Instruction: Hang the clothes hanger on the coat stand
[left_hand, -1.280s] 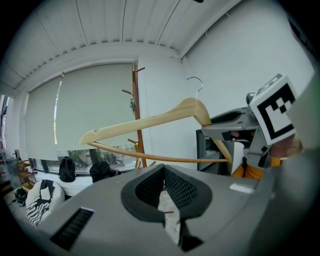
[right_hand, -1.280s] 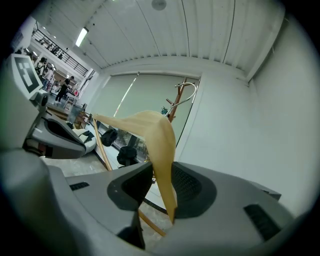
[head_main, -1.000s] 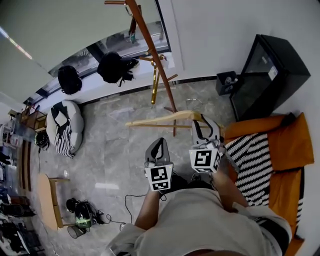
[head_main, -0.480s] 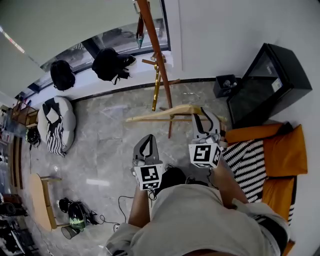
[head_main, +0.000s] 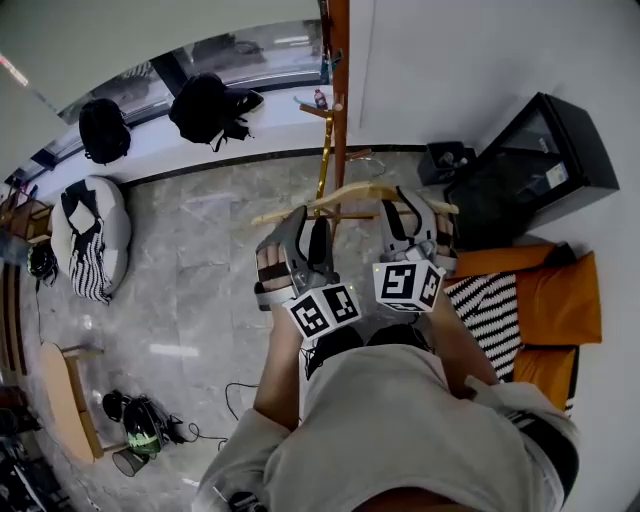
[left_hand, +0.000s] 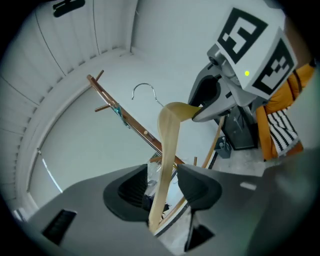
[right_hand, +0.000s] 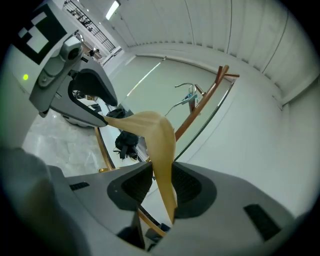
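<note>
hanger clamped in right gripper jaws

The clothes hanger is of pale, smooth wood with a soft sheen and its hook is thin bright metal, while the coat stand is reddish-brown wood with a glossy varnish. Below the coat stand the floor is grey veined stone, polished and reflecting. The fingers of the right gripper are matt dark grey plastic with ribbed pads, and right of the coat stand lie orange cloth cushions.
</note>
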